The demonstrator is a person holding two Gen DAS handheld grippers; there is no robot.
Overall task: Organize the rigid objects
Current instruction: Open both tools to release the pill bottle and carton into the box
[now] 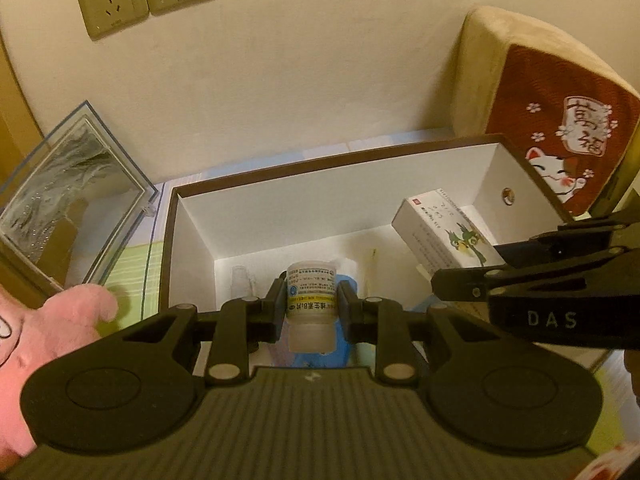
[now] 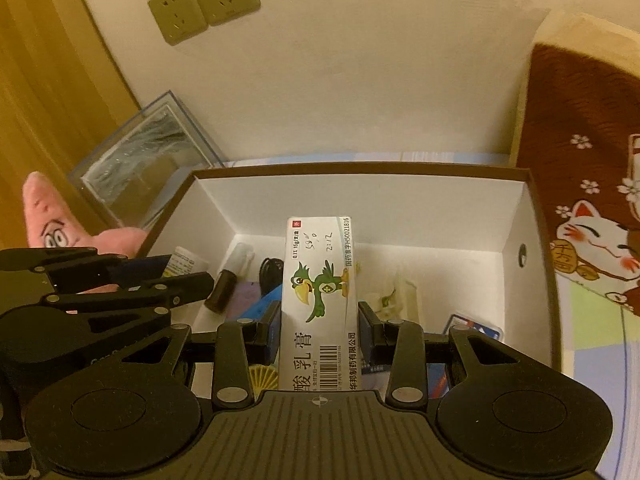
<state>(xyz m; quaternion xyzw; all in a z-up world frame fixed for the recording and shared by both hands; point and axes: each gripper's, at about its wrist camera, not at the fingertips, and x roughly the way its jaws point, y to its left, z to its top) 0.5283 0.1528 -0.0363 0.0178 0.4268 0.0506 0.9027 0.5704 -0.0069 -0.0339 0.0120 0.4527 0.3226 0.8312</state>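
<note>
While both hover over a brown-rimmed, white-lined cardboard box point(image 1: 188, 216), the left claw point(image 1: 311, 308) clamps a small white plastic pill bottle point(image 1: 311, 300) with a printed label, and the right claw point(image 2: 319, 330) grips a long white carton point(image 2: 318, 300) printed with a green cartoon parrot. A pink plush starfish point(image 2: 44, 216) sits left of the box.
</note>
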